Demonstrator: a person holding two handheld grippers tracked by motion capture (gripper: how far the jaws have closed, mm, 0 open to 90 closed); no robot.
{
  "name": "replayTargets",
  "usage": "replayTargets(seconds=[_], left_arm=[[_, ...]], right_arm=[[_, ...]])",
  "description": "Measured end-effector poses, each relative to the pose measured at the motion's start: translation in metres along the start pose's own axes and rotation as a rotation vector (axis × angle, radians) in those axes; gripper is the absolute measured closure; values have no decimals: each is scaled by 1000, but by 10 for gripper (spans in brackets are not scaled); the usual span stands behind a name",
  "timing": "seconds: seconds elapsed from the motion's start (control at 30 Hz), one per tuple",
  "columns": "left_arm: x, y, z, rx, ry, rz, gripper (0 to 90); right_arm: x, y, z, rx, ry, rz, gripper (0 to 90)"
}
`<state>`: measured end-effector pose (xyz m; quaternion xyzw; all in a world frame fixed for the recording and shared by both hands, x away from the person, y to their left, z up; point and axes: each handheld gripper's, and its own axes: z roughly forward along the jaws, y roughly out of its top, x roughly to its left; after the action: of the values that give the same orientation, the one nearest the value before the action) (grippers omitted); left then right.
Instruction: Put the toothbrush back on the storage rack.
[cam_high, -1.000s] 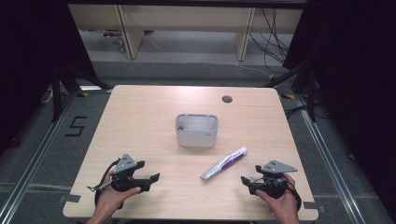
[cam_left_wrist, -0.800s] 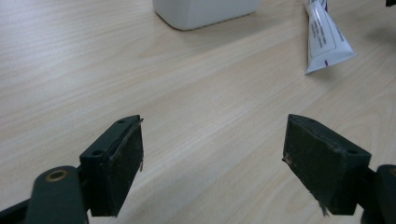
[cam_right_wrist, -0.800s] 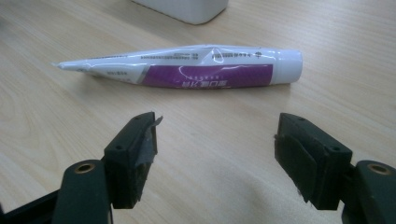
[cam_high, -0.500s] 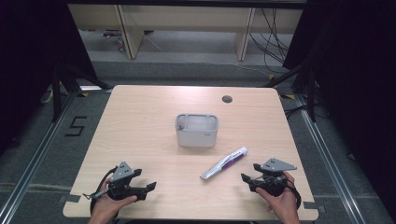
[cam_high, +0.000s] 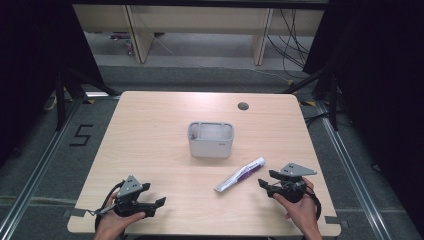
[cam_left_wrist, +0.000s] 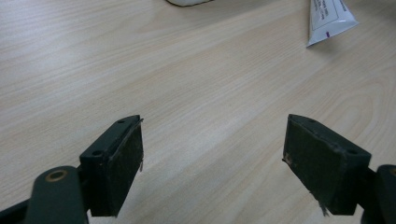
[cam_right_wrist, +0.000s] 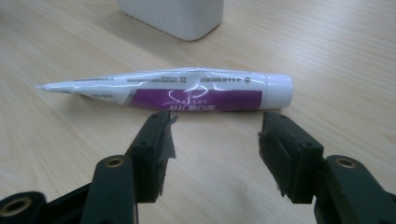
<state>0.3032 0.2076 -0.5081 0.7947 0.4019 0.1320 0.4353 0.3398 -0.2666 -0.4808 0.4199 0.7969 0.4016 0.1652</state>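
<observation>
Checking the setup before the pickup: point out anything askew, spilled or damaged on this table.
Nothing is spilled or broken. The toothpaste tube lies flat at a slant on the table, apart from the upright grey container; its flat end is creased. The right claw stands just short of the tube, jaws having just been closing, nothing between them.

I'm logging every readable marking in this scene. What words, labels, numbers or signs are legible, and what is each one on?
"5": black marking on the floor left of the table.
Tube, purple panel: white script and characters, too blurred to read.
Tube, white upper part: fine print lines, too small to read.
Tube's flat end: small printed label block, unreadable.
Grey container: a faint mark on its front, unreadable.
</observation>
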Motion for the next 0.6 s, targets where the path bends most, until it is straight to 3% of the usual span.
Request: replayTargets(seconds=[0.03,0.13,0.17,0.2,0.27,0.3,0.33,0.37,0.57,0.6], left_arm=[[0,0,0,0,0,0,196],[0,0,0,2,2,1,197],[-2,0,2,-16,2,-18,199],[-2,0,2,-15,1,-14,200],[-3,-1,2,-14,0,-15,201],[-4,-1,2,-13,0,-14,201],[-2,-1,1,3,7,4,201],[-4,-1,2,-13,-2,-14,202],[-5,-1,2,-8,-4,-11,204],[-5,-1,2,-8,-3,-11,205]], right_arm=[[-3,1,1,-7,-6,-34,454],[-3,4,3,1,-7,-14,462],[-3,6,4,0,-5,-13,471],[-6,7,5,-14,-18,-46,479],[-4,9,7,-3,0,-4,491],[-7,10,8,-7,-8,-27,505],[-7,11,10,-5,9,-13,520],[-9,12,10,-14,-7,-37,532],[-9,16,15,-10,15,-10,653],[-12,17,16,-17,13,-40,676]])
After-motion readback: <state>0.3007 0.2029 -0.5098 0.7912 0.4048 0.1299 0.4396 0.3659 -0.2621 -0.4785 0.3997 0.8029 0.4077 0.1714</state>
